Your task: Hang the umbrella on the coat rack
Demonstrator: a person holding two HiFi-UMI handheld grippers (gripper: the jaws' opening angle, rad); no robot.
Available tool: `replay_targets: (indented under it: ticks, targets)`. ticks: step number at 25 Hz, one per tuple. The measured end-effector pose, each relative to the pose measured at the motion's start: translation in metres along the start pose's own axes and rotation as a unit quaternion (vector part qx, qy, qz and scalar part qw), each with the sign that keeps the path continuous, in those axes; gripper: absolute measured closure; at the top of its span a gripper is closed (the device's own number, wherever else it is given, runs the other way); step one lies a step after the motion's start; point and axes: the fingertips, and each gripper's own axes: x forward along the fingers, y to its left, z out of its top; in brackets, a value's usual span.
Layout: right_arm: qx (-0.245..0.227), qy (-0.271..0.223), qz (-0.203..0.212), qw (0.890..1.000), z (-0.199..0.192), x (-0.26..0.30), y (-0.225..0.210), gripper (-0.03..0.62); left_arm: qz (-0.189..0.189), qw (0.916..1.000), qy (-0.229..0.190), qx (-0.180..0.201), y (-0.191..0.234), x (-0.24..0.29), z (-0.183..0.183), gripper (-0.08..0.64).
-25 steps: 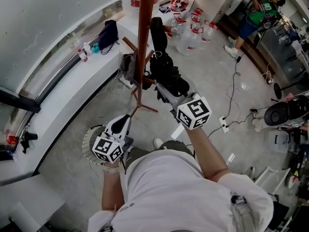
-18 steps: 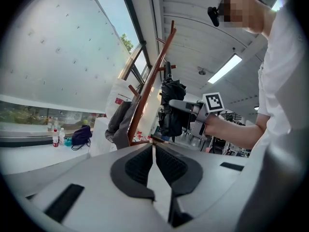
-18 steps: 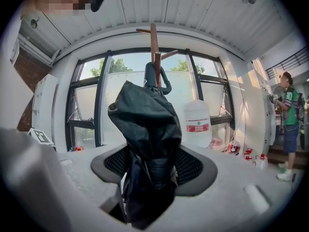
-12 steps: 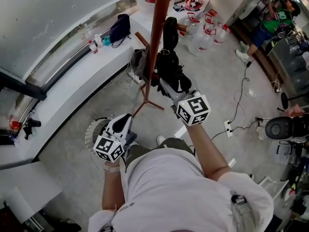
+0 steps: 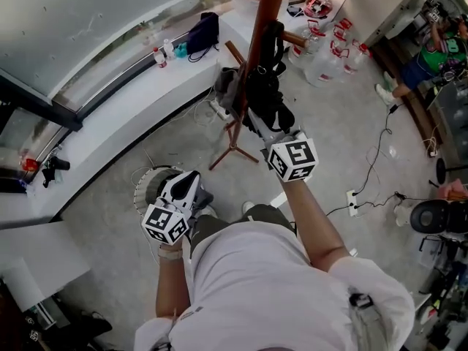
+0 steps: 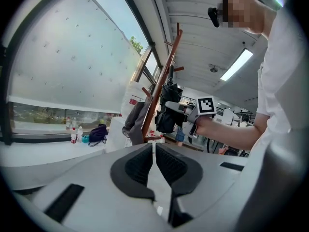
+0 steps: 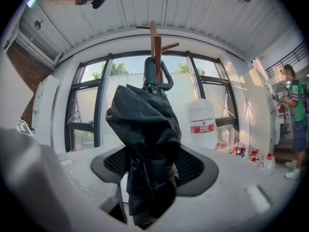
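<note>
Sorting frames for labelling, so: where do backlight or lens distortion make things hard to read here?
Right gripper view: bright windows behind leave the umbrella nearly a black silhouette. Left gripper view: fisheye bows the window frame, corners vignetted black. Head view: evenly lit, sharp, edges bowed.

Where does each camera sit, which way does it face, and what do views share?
Head view: on the person's head, looking steeply down; shows the white shirt, the left gripper and right gripper.
Left gripper view: on the left gripper, facing over its closed jaws toward the coat rack; shows the right forearm.
Right gripper view: on the right gripper, facing along jaws clamped on the black umbrella, windows behind.
Shared: all three show the coat rack and umbrella.
</note>
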Motion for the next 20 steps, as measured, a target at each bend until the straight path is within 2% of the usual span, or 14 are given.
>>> replay_targets:
  ticks: [9,20]
  targets:
    - [0.008,-0.008,0.005,1.0,-0.004,0.021,-0.002,0.325,0.04,0.9991,-0.006,-0.008,0.003,-0.015,-0.006,0.557]
    - [0.001,-0.026,-0.005,1.0,-0.002,0.027,-0.001,0.304,0.063,0.9979,-0.012,-0.013,0.005,-0.024,-0.008,0.557]
